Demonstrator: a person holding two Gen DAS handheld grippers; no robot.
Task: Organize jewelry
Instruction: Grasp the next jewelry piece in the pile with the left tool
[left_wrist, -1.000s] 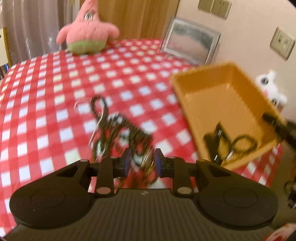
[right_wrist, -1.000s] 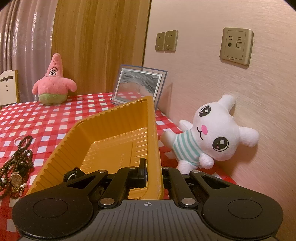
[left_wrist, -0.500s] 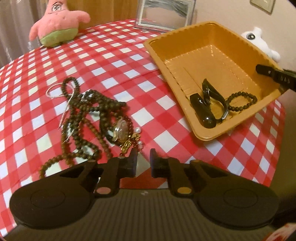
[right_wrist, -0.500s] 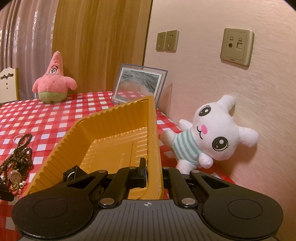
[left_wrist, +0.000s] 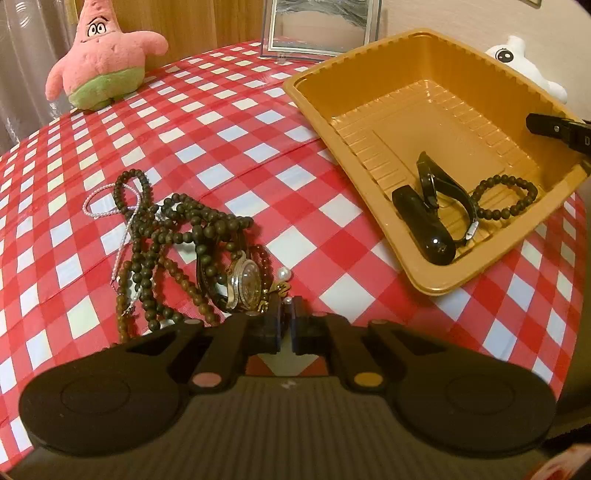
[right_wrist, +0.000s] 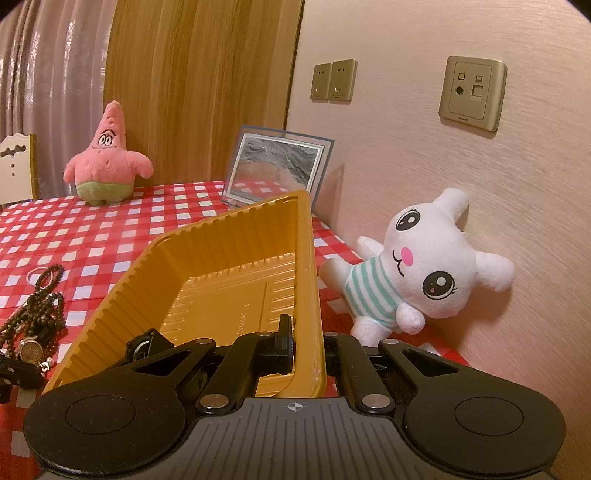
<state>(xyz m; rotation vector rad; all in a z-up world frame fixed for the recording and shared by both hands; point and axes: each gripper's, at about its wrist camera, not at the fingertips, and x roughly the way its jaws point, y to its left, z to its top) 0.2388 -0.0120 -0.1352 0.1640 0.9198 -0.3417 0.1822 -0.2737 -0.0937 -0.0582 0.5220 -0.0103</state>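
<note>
Clamping the near wall of the ribbed orange plastic tray (right_wrist: 236, 258), the right gripper (right_wrist: 306, 343) is tilting it over the red-and-white checked tablecloth (left_wrist: 229, 122). The left gripper (left_wrist: 285, 323) is sitting with jaws together, seemingly pinching a small gold pearl trinket (left_wrist: 279, 286) beside the gold-faced wristwatch (left_wrist: 245, 282) tangled in dark wooden bead strands (left_wrist: 173, 229).
</note>
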